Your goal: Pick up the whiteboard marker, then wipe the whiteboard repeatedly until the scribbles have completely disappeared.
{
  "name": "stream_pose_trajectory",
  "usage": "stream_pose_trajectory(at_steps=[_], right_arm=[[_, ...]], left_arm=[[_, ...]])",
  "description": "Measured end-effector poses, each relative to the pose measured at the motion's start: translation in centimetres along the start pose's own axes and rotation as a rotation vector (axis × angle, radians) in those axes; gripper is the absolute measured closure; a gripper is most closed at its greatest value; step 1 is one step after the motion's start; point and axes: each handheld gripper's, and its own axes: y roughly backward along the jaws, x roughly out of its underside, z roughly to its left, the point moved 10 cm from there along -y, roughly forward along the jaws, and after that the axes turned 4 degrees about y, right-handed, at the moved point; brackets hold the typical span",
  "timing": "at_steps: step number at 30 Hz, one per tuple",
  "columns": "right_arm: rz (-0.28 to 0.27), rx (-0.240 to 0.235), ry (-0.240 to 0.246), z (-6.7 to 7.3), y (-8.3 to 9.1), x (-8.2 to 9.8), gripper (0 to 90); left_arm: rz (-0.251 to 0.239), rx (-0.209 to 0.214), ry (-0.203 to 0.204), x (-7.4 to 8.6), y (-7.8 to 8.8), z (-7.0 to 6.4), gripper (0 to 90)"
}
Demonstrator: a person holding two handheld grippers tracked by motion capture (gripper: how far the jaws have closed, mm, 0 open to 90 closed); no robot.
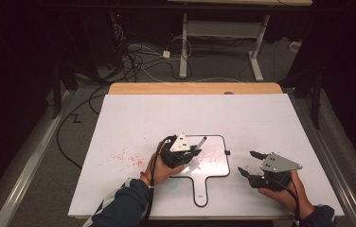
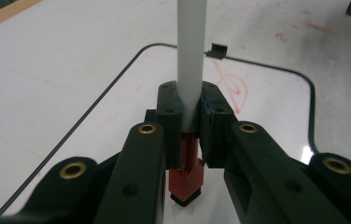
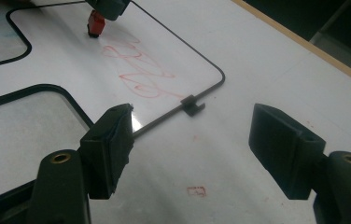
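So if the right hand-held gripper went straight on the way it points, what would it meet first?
Probably the small whiteboard's black rim, near its clip. The right hand-held gripper stands open above the bare table; depth is unclear.

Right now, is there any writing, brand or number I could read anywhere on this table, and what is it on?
None can be read.
Small whiteboard: red marker scribble, looping strokes, no legible letters.
Table sheet: faint red smudges, not text.
Table sheet near the right hand-held gripper: a small red box outline, nothing legible in it.
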Motion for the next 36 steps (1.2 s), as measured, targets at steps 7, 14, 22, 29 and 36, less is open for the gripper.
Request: stream_pose_trajectory(at_steps=[7,14,22,29,36], right_arm=[[-0.001,-0.003,-0.002,-0.1,-0.2,-0.1,31.3],[-0.007,-0.001,-0.024,-0.5,-0.4,-0.3,31.3],[-0.019,-0.014,-0.038,-0.5,-0.8,-0.8,32.2],[-0.095,-0.071,-0.077,-0.5,-0.7,-3.0,34.0],[-0.207,-0.179,-0.204,-0.6,-1.0,-6.2,35.2]], left_arm=[[0.010,-0.025,-0.008,0.7,0.9,0.6,78.4],[0.000,-0.028,0.003,0.9,1.6,0.9,78.4],[-0.038,-0.005,-0.005,-0.3,1.3,-0.2,78.3],[-0.087,0.020,-0.014,-2.4,0.7,-1.5,78.3],[-0.139,0.036,-0.017,-4.5,-0.1,-2.4,78.2]])
